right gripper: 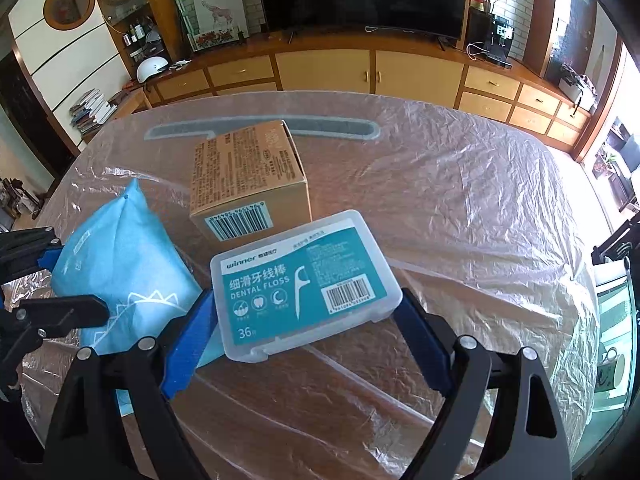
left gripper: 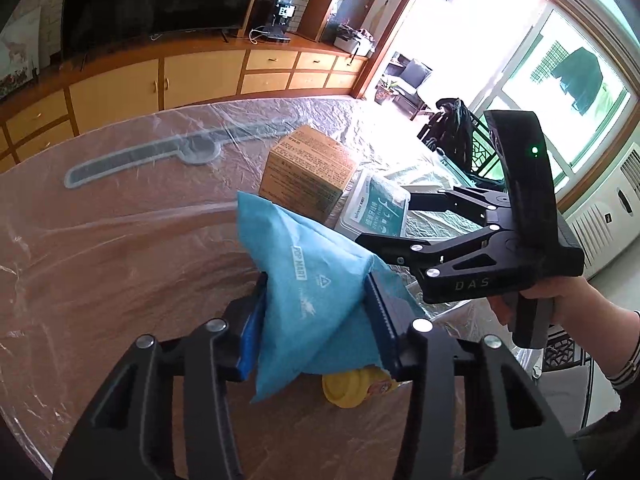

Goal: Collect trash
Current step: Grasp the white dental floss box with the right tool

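Note:
My left gripper [left gripper: 318,320] is shut on a crumpled light-blue POP MART bag [left gripper: 304,284] and holds it above the table; the bag also shows at the left of the right wrist view [right gripper: 120,264]. My right gripper [right gripper: 304,320] is shut on a clear dental floss box with a teal label [right gripper: 304,280], held flat just above the table; the box also shows in the left wrist view [left gripper: 376,208]. A yellow item [left gripper: 356,390] lies under the bag, mostly hidden. A brown cardboard box [right gripper: 252,180] stands behind both.
The round table [right gripper: 460,208] is covered in crinkled clear plastic film, with a long grey strip [right gripper: 332,126] at the far side. A wooden TV cabinet [right gripper: 360,72] stands beyond it. A dark chair [left gripper: 460,136] stands by the window at the right.

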`<state>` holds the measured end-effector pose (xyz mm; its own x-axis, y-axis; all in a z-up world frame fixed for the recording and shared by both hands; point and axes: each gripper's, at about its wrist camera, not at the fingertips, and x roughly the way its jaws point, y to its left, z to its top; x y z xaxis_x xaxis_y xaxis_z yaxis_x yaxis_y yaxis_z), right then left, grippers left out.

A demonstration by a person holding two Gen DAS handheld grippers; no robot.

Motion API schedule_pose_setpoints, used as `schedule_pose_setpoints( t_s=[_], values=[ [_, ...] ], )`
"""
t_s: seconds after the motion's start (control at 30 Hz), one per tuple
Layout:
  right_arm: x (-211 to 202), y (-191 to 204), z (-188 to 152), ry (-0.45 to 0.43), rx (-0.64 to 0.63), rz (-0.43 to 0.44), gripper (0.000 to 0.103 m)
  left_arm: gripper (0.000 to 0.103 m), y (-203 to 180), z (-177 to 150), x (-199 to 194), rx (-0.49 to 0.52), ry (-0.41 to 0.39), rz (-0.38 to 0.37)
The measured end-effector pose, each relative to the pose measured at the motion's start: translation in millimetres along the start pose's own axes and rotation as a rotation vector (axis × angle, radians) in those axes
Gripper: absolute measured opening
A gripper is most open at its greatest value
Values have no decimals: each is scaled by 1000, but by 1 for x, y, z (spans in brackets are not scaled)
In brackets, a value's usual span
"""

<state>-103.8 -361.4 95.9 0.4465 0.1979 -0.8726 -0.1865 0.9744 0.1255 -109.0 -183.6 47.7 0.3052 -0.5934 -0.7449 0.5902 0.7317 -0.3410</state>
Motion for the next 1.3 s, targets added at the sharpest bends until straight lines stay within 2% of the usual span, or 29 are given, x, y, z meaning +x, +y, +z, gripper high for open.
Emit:
schedule_pose_setpoints(
  t_s=[0.37, 0.73, 0.97, 1.3],
  values=[
    [-16, -7, 3, -39, 50, -29, 86, 45, 4, -4, -26, -32, -74, 46],
    [-38, 10, -12, -57, 50, -14, 85, 45, 2, -13, -40, -50, -109, 106],
    [-53, 13, -24, -66, 79, 6, 85, 45, 3, -20, -58, -78, -146, 104],
    [-70, 24, -41, -78, 83, 10, 82, 45, -1, -37, -72, -85, -147, 105]
  ],
)
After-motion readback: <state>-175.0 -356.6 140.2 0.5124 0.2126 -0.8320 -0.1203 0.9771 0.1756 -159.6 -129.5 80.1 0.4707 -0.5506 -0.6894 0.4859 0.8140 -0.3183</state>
